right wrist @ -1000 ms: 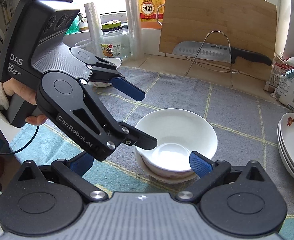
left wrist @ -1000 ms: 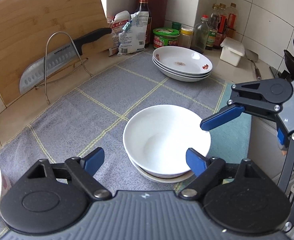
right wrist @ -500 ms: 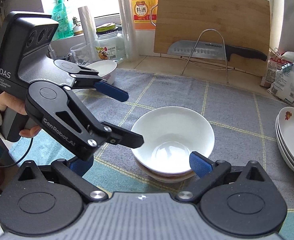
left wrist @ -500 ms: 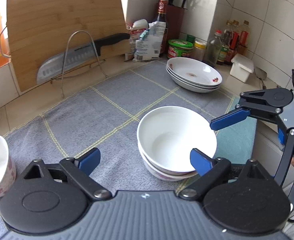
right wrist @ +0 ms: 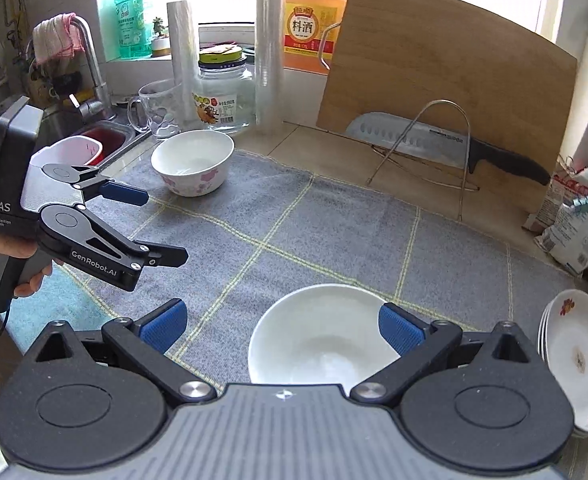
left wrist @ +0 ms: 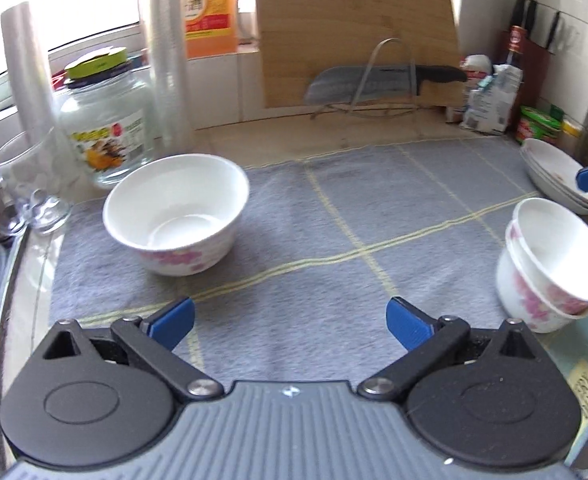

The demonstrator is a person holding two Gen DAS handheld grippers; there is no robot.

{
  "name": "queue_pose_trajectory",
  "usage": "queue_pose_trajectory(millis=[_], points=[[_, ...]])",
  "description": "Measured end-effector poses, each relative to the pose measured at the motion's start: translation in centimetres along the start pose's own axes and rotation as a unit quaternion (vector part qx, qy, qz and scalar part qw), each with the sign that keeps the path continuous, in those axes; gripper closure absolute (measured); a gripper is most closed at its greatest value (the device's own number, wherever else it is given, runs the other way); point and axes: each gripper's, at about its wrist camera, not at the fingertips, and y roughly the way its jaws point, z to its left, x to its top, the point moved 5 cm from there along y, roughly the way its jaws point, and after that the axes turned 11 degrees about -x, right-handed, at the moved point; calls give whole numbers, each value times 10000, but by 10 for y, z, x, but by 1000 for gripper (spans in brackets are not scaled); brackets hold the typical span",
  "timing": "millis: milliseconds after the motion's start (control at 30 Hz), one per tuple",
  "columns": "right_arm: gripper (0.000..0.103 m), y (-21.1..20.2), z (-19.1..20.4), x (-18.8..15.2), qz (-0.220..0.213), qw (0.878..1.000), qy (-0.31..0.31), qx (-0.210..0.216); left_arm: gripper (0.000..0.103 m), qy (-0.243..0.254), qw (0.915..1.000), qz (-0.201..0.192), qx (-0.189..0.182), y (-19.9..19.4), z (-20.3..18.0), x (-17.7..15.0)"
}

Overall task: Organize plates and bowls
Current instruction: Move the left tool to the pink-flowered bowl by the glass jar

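Note:
A lone white bowl with pink flowers (left wrist: 178,216) (right wrist: 192,162) sits at the far left of the grey mat. Two nested white bowls (left wrist: 546,260) (right wrist: 322,336) stand at the mat's near right, and a stack of flowered plates (left wrist: 554,176) (right wrist: 574,356) lies beyond them. My left gripper (left wrist: 290,324) (right wrist: 166,228) hovers over bare mat, facing the lone bowl, its jaws opening with nothing between them. My right gripper (right wrist: 281,326) is open just above the nested bowls, its right pad (right wrist: 400,328) over their rim.
A cleaver on a wire stand (right wrist: 422,140) leans against a wooden board (right wrist: 446,80) at the back. A glass jar (left wrist: 106,120), a glass mug (left wrist: 22,188), plastic cup stacks and an orange bottle line the back left. The sink (right wrist: 94,136) is at the left.
My left gripper swung left, away from the nested bowls, and now faces the lone flowered bowl; its jaws spread wider. My right gripper drew back slightly from the nested bowls.

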Motion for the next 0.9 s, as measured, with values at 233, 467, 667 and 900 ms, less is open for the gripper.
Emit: queue_pose_trajectory(millis=[233,467,667,900], points=[[0,16,25,40,-25,9985,-515,179,1,-43,9990,-81,438,4,32,-2],[0,36,44,67,39,9965,-772,310,1,-87,9988,-135,467,11,45,-3],[0,54,59,83,143,9949,-902,421,1,-209,9990,-72,391,22,57,-5],[0,78,68,98,324,9934,-951,559,0,-206,9992,-171,297,28,62,-6]])
